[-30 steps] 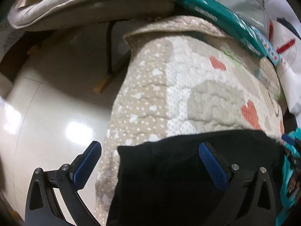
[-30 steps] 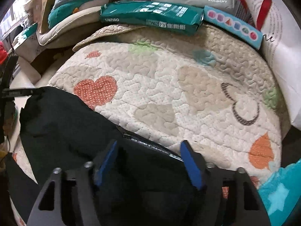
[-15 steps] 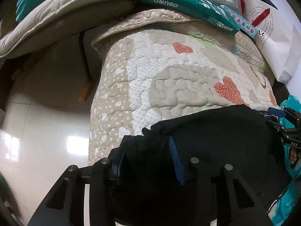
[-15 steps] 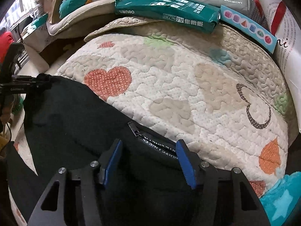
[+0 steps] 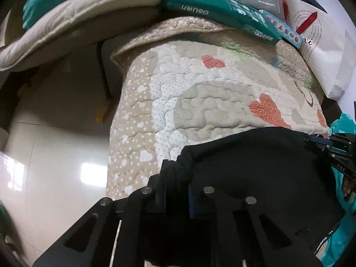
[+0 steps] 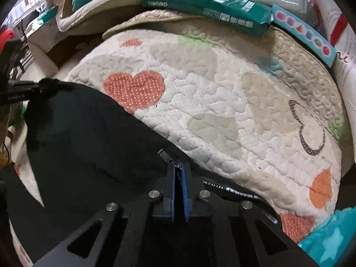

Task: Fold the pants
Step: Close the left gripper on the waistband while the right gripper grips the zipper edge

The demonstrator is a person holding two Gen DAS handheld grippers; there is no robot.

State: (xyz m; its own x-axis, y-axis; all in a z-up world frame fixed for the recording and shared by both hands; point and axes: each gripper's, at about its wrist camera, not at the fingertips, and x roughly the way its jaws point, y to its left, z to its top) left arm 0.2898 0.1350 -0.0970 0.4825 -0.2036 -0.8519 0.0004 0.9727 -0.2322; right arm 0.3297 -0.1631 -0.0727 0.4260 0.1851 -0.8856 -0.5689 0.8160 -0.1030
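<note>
Pants [image 5: 255, 162]: matt black cloth, soft knit look; quilt [image 6: 222, 102]: stitched puffy cloth, matt, bumpy; floor [image 5: 55, 133]: glossy smooth tile, strong glare; green pack [image 6: 207, 4]: shiny plastic wrap; gripper pads [image 6: 184, 189]: blue, ribbed; cushion [image 5: 77, 20]: matt beige fabric.

Pants [image 6: 89, 138] lie on quilt [image 6: 222, 111] at near edge; pack [image 6: 207, 4] & box [image 6: 304, 35] at quilt's far edge, floor [image 5: 55, 144] left.
</note>
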